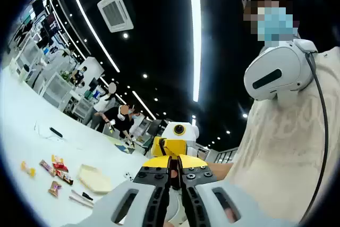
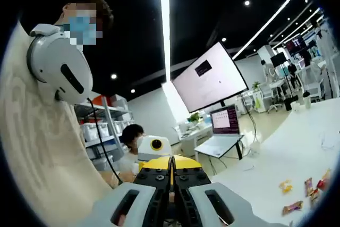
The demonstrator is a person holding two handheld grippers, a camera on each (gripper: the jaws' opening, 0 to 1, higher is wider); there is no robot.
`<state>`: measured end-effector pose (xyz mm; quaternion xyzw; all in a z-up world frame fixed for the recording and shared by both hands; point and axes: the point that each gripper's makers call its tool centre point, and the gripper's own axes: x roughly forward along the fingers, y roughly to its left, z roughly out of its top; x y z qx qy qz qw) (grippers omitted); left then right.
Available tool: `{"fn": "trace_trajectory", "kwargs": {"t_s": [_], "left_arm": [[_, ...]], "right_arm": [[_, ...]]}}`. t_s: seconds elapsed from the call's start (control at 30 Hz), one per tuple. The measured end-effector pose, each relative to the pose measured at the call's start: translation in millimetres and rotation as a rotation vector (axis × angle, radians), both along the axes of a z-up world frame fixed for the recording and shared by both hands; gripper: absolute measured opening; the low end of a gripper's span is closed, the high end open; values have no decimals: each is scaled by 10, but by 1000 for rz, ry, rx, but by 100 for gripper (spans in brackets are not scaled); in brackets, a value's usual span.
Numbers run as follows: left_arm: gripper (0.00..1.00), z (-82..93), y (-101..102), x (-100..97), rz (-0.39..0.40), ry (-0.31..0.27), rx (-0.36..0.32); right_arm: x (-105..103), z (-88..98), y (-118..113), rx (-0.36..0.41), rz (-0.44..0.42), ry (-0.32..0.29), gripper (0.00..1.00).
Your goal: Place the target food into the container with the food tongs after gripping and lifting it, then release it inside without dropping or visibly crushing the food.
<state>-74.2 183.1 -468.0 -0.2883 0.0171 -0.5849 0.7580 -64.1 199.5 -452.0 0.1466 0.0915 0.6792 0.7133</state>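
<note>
Showing no readable writing; snack packets (image 1: 56, 169) lie tabled.

Open-plan lab or office. Black ceiling carried strip lights (image 1: 195, 30) and a cassette air unit (image 1: 116, 10). Large wall screen (image 2: 208, 78), laptop (image 2: 222, 131), shelving with bins (image 2: 101, 126), white worktable (image 1: 32, 142).

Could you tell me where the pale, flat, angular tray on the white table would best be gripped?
Probably its outer edge, from above: the pale angular tray lies flat on the white table, too broad to span, with no handle visible.
</note>
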Motion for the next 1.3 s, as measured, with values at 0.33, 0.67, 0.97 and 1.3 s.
{"fn": "trace_trajectory", "kwargs": {"t_s": [0.33,0.67,0.97,1.3], "left_arm": [[29,181,-192,-205,-281,-152,103],[41,23,-215,-77,-215,-144,162],[99,-744,300,641,353,86,176],[99,-1303,93,824,592,171,337]], "right_arm": [[-467,-128,105,-139,55,-76,0],[-156,-147,71,-97,-183,-111,14],[725,-930,-2008,-257,-979,-73,77],[667,-1262,-3004,-295,-1096,-54,83]]}}
